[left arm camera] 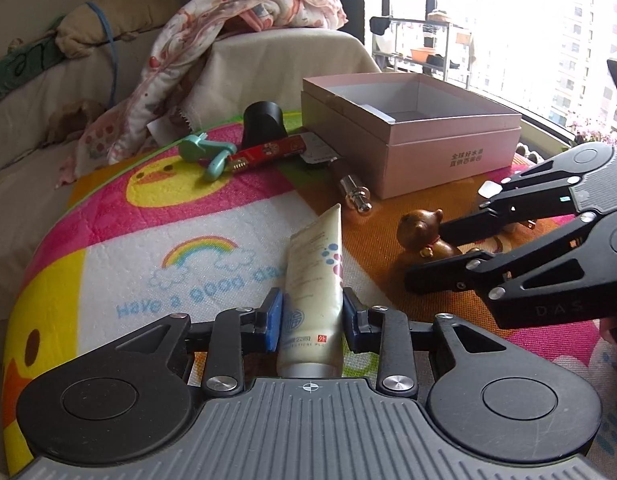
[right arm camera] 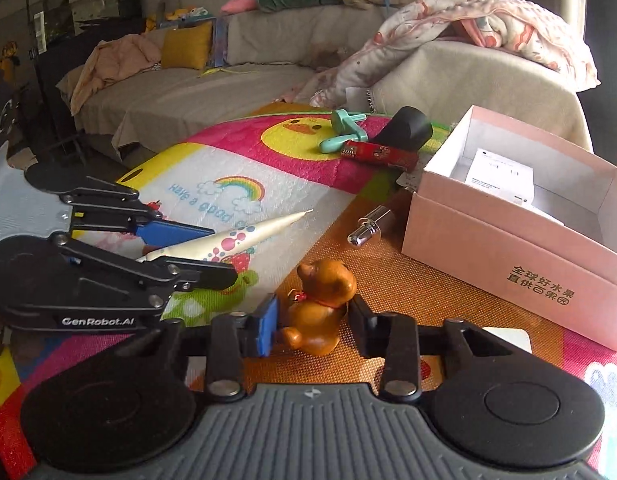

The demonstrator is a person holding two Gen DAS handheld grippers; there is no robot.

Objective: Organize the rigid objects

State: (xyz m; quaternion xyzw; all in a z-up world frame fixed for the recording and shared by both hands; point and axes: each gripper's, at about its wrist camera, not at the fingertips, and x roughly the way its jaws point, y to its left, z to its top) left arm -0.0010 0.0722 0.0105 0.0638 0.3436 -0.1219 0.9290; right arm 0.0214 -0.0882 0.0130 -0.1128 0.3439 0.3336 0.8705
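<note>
The left gripper (left arm camera: 312, 320) clamps its blue pads on the lower body of a cream tube (left arm camera: 314, 280), which points straight ahead along the fingers over a bright play mat (left arm camera: 148, 216). Just to its right, the right gripper (right arm camera: 313, 320) closes on a brown wooden bear (right arm camera: 320, 304) that stands upright on the mat's orange patch. Ahead of the bear lies a small chrome-capped bottle (right arm camera: 368, 228), and beyond it to the right sits an open pink box (right arm camera: 508, 248) with a white card (right arm camera: 500, 178) inside. Farther ahead of both grippers, near the mat's far edge, a red flat pack (right arm camera: 378, 155), a teal plastic piece (right arm camera: 342, 132) and a black cylinder (right arm camera: 406, 130) cluster together.
</note>
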